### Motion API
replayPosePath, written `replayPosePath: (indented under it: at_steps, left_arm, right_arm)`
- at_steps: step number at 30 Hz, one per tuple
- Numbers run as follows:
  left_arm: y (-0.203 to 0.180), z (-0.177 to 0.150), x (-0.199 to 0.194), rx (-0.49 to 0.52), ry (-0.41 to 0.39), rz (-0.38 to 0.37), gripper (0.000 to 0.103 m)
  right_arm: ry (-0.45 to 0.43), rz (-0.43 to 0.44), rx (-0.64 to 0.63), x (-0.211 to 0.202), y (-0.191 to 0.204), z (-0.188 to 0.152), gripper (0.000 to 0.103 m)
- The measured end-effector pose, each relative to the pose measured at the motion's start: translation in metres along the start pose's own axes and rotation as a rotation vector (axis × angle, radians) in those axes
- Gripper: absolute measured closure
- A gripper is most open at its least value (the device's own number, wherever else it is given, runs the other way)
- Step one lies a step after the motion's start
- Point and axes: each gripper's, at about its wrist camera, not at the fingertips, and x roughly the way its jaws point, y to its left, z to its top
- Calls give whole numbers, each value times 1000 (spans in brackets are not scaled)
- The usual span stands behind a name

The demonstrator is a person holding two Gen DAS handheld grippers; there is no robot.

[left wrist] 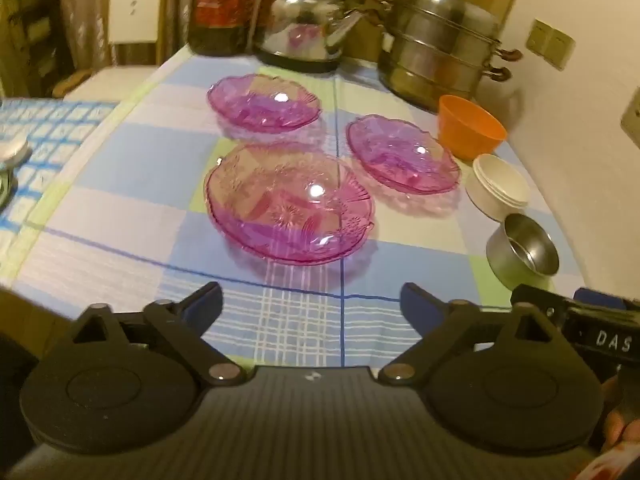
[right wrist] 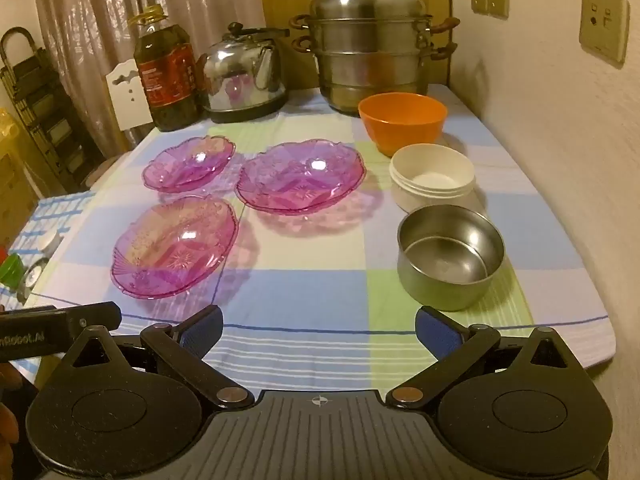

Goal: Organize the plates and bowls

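Three pink glass plates lie on the checked tablecloth: the near plate (left wrist: 290, 204) (right wrist: 174, 246), the far left plate (left wrist: 264, 102) (right wrist: 188, 164) and the right plate (left wrist: 402, 154) (right wrist: 300, 176). Along the right side stand an orange bowl (left wrist: 470, 126) (right wrist: 402, 122), a white bowl (left wrist: 498, 186) (right wrist: 432, 176) and a steel bowl (left wrist: 522, 246) (right wrist: 450, 256). My left gripper (left wrist: 312, 304) hovers open just short of the near plate, nothing between its fingers. My right gripper (right wrist: 320, 328) is open too, in front of the steel bowl, holding nothing.
At the back of the table stand a dark oil bottle (right wrist: 166, 76), a shiny kettle (right wrist: 244, 76) and a tiered steel steamer pot (right wrist: 370, 48). A wall with sockets (right wrist: 604, 22) runs along the right. A second checked surface with small items (left wrist: 12, 152) lies to the left.
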Motion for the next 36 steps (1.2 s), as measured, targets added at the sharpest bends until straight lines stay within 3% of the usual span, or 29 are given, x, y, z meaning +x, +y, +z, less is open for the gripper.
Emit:
replayPosePath:
  at_steps: [3, 5, 8, 11, 36]
  left_arm:
    - [-9, -5, -2, 36, 6, -34, 12]
    - [9, -3, -4, -4, 16, -93, 13]
    - [22, -1, 0, -4, 27, -72, 13]
    - [8, 0, 5, -6, 31, -11, 13]
    - [12, -3, 9, -11, 25, -7, 16]
  right_arm:
    - [-3, 3, 4, 0, -1, -3, 1]
    - [-2, -10, -26, 1, 6, -3, 1]
    - [-9, -16, -38, -4, 10, -5, 1]
    - [14, -13, -38, 6, 17, 1, 1]
    - [3, -19, -58, 10, 12, -3, 2]
